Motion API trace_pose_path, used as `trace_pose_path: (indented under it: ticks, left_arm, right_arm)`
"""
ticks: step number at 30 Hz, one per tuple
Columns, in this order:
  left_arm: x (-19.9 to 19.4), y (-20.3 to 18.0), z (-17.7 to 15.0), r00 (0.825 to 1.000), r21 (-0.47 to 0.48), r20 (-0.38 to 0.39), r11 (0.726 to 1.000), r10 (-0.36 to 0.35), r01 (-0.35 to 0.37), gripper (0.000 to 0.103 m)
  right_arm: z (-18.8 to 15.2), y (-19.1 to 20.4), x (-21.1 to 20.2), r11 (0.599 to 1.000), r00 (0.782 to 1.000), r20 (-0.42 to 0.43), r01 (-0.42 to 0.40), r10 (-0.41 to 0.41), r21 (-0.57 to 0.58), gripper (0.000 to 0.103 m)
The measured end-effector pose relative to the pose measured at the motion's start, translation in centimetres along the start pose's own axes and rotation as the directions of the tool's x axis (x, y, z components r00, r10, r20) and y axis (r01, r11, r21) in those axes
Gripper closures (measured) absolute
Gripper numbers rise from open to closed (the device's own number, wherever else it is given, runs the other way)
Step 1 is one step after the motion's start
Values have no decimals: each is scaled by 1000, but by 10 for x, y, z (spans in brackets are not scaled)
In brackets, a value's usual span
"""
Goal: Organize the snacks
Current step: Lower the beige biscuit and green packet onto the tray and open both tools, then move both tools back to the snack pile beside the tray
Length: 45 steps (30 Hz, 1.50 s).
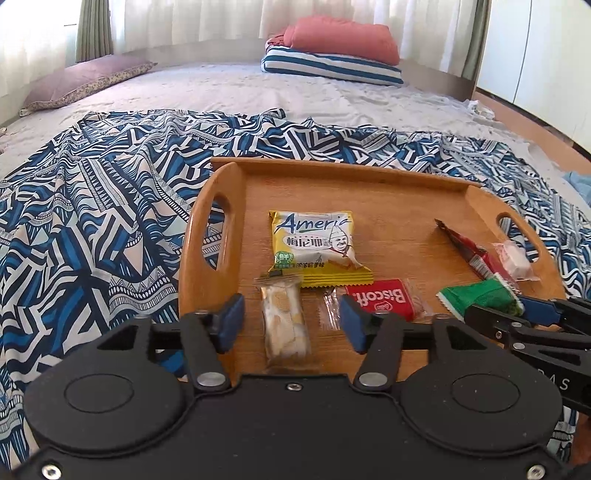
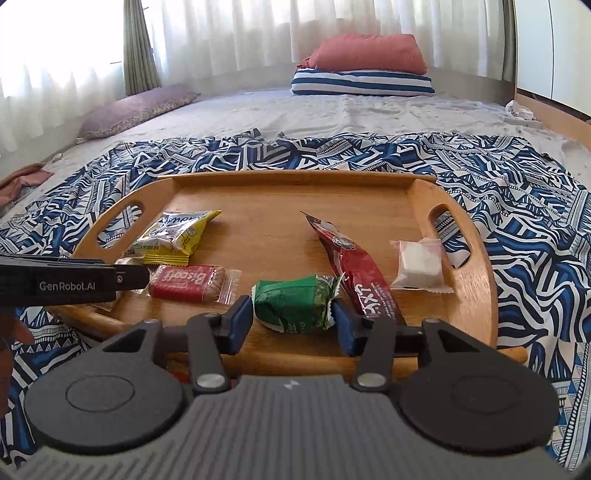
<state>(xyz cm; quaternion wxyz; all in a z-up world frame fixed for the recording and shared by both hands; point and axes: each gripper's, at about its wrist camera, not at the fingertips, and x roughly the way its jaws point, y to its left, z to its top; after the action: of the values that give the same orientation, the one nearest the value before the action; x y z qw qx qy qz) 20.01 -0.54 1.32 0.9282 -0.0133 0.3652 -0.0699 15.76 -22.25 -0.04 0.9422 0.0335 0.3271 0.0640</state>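
L tongs point(image 1: 291, 325) apart, cream wafer pk point(image 1: 285, 325) between | R tongs point(image 2: 293, 319) apart (green pk point(image 2: 295, 304) between, loose)

bedroom, daylight through sheer white curtains point(image 2: 240, 33) along the far wall, green drapes point(image 2: 138, 44) at the window edge. wide bed point(image 2: 295, 110) with pale grey sheet, blue-white patterned cloth point(image 1: 92, 206) spread over the near part. mauve pillow point(image 2: 136, 109) at left. striped cushion point(image 2: 362, 83) at the far side, red blanket point(image 2: 369, 53) folded on it. white wardrobe point(image 1: 535, 55) at right.
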Motion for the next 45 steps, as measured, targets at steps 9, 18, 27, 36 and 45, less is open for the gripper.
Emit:
trace_pose_path:
  ticks: [9,18,27,36,45]
  left_arm:
    - [-44,-7,-13,996,19,84,999,-30,29,12]
    - [-88,-15,-52,991,-10,125,999,-47,49,5]
    - [-109,-15,-88,994,11,109,1000,-18,17,2]
    - [-117,-12,-101,994,-2,105,1000,-25,25,2]
    - [-116,-20,-104,994,25,100,999,-34,32,2]
  right_arm:
    - [-3,-7,-33,999,998,64,-26,24,29,20]
    - [-22,-15,-75,998,992,125,-25,18,58,6]
    - [-49,-5,-103,1000,988,155,-2,5,-17,0]
    - [-75,10,-115,997,989,150,18,-7,-74,0]
    - [-94,20,-117,991,990,136,37,-19,-131,0]
